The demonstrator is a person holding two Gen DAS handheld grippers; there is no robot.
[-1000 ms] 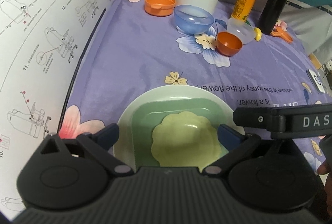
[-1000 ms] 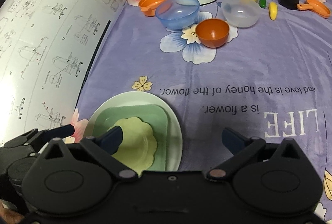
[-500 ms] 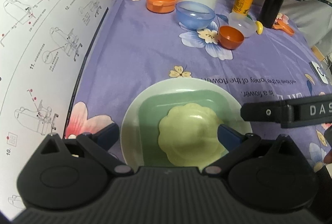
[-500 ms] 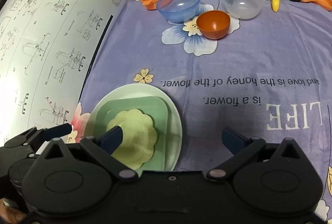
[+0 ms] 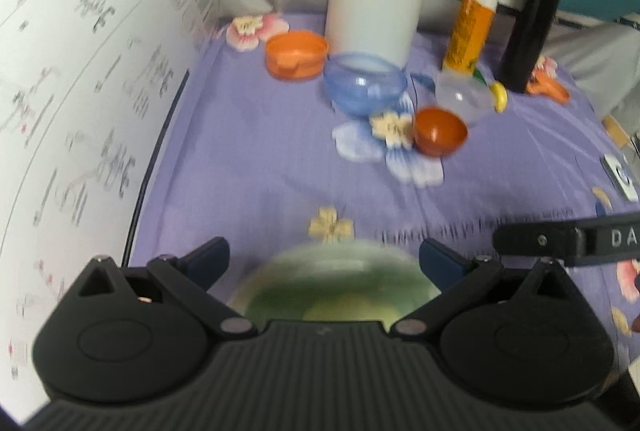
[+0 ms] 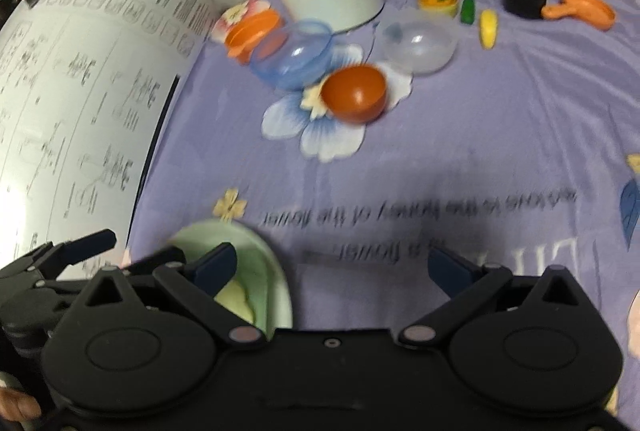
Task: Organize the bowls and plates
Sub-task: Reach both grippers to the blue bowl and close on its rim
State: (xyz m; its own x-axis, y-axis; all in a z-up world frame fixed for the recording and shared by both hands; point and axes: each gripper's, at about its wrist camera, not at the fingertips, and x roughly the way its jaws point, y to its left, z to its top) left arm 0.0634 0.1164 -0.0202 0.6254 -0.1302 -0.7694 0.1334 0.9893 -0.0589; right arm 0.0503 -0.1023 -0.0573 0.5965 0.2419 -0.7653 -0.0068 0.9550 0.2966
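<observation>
Left gripper (image 5: 324, 257) and right gripper (image 6: 332, 265): jaws spread, empty. Stacked green plates (image 5: 336, 271) (blurred, apparently three) below them.

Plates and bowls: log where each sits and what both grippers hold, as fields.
plates: green stack, near edge, under left gripper
bowls: orange, blue, clear, far side, unstacked
orange dish: beside blue bowl
left gripper: open, empty
right gripper: open, empty, right of plates
cloth: purple floral
</observation>
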